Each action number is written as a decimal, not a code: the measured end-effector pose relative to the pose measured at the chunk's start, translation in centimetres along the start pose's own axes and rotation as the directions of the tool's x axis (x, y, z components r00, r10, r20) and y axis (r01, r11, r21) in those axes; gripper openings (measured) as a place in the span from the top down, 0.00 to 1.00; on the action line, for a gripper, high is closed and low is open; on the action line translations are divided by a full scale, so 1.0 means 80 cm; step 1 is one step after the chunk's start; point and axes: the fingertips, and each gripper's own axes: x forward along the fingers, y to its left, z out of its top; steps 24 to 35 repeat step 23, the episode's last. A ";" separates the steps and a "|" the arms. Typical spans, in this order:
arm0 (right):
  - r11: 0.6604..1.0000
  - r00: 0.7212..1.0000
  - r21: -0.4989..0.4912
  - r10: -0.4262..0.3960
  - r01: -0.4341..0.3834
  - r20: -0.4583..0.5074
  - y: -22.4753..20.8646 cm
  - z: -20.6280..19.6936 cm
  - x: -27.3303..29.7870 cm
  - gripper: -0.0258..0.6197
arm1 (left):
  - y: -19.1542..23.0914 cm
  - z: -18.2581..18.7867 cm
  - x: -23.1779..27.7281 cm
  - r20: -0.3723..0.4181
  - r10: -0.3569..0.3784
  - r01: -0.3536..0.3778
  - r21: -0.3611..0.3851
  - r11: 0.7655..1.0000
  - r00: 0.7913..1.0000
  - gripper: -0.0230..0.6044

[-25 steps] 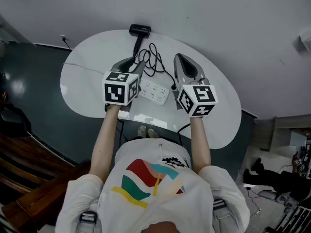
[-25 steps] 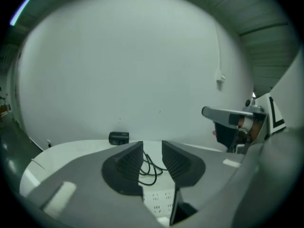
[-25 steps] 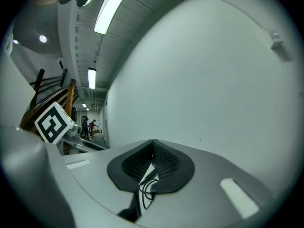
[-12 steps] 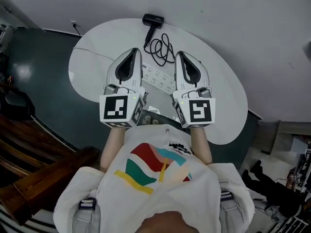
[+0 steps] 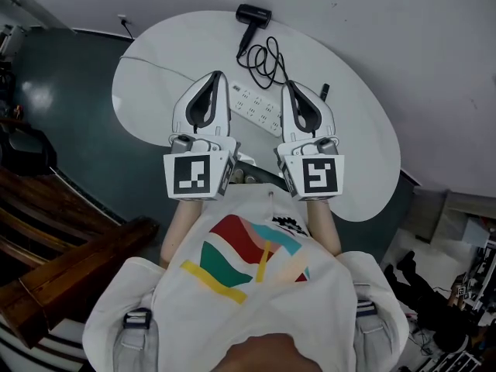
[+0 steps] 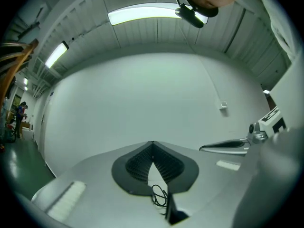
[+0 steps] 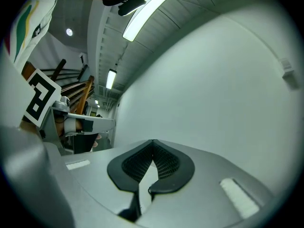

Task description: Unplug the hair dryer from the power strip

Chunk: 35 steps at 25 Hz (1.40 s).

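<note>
Head view: left gripper, right gripper, jaws clenched empty, hover above table's near edge.

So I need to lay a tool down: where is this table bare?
Bare: the table left of the power strip, and its right end past the right gripper. Crowded: the far middle, with hair dryer, coiled cord and strip.
</note>
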 end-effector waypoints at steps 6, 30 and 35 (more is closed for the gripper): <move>1.000 1.000 -0.008 0.008 -0.008 -0.007 0.002 -0.001 0.003 0.94 | 0.002 -0.001 0.003 -0.005 0.000 0.000 0.005 1.000 1.000 0.96; 1.000 1.000 -0.015 0.007 -0.007 -0.014 -0.003 -0.006 0.006 0.94 | 0.005 -0.004 0.010 -0.016 -0.009 0.010 0.020 1.000 1.000 0.96; 1.000 1.000 -0.015 0.007 -0.007 -0.014 -0.003 -0.006 0.006 0.94 | 0.005 -0.004 0.010 -0.016 -0.009 0.010 0.020 1.000 1.000 0.96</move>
